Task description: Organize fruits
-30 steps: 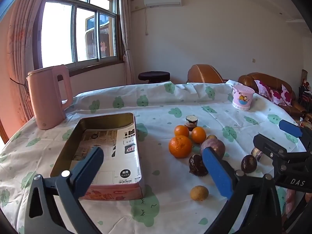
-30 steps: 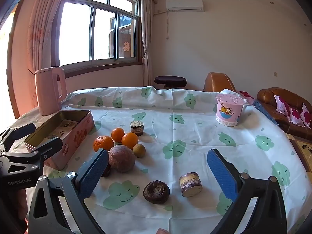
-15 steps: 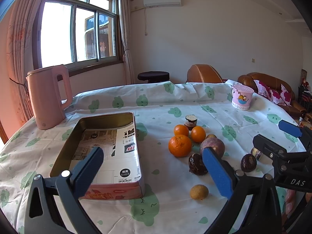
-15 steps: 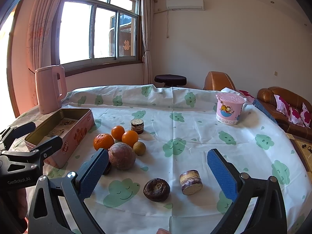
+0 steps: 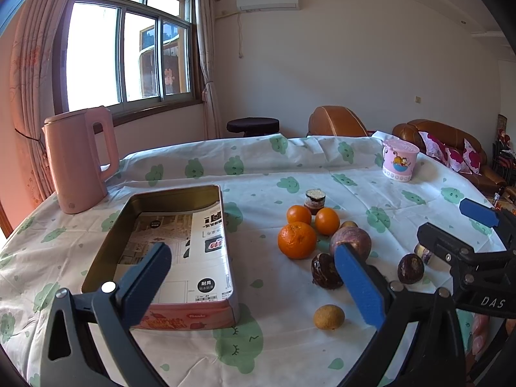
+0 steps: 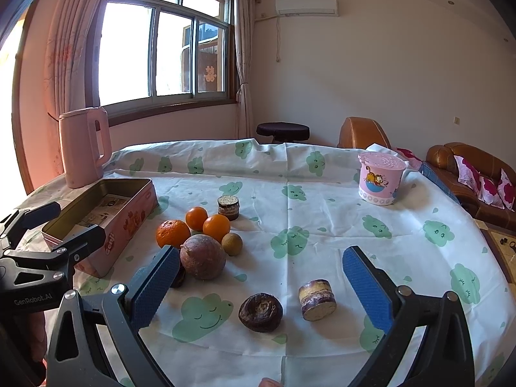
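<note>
White tablecloth w/ green cloud prints (image 6: 290, 193) covers the table; fruits sit mid-table just right of the open pink rectangular metal tin (image 5: 180, 248): three oranges (image 5: 296, 239), a big round purple-brown fruit (image 6: 202, 256), small tan longans (image 5: 329, 316), dark wrinkled ones (image 6: 260, 311). I've got both the left gripper (image 5: 254, 287) and right gripper (image 6: 261, 285) spread wide above the cloth, nothing between the blue pads.

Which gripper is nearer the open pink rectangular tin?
Left. The left gripper hovers at the open pink rectangular tin's near end; the right gripper hangs beyond the fruit.

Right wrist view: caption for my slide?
Open right gripper hovers over a dark wrinkled fruit; oranges wait beside the pink tin.
</note>
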Demonstrator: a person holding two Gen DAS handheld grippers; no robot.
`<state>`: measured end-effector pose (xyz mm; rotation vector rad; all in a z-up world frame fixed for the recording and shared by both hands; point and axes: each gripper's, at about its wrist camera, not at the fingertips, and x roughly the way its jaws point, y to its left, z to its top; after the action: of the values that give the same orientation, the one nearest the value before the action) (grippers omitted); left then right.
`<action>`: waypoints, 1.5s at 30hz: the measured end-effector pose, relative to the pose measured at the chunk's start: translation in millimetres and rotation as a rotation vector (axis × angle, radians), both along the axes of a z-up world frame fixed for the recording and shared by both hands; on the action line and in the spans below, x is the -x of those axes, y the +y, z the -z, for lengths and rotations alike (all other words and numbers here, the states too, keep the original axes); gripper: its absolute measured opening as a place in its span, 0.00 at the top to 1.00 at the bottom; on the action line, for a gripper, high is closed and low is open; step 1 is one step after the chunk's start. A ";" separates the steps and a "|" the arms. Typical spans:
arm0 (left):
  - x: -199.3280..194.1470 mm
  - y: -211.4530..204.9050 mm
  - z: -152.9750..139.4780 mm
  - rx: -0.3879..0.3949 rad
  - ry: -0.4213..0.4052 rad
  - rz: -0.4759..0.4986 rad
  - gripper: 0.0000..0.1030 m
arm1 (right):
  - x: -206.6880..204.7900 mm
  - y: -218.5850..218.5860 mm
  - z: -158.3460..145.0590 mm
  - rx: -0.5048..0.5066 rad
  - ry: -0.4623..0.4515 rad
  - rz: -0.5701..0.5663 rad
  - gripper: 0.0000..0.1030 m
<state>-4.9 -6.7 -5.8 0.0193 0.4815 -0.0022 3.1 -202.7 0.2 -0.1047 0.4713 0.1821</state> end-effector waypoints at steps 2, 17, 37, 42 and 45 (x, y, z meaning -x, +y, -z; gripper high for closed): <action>0.5 -0.9 0.3 -0.002 0.000 0.001 0.00 | 0.0 0.3 0.2 0.000 0.001 -0.001 0.01; 0.7 -1.6 0.5 -0.002 0.001 0.002 0.00 | -1.2 3.2 1.2 0.002 0.014 -0.009 0.01; 0.0 -7.0 8.0 -0.007 0.018 0.023 0.00 | -2.7 -8.9 8.4 -0.009 0.030 0.013 0.01; -2.7 -7.5 12.7 0.009 0.047 0.040 0.00 | -2.5 -17.6 12.9 -0.014 0.038 0.018 0.01; -1.6 -8.8 15.4 0.035 0.061 0.062 0.00 | -1.6 -27.8 16.6 -0.019 0.051 0.031 0.01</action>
<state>-3.3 -15.5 -21.2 0.0000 0.5420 -0.0719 4.8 -230.5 -16.4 -0.0746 0.5213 0.1590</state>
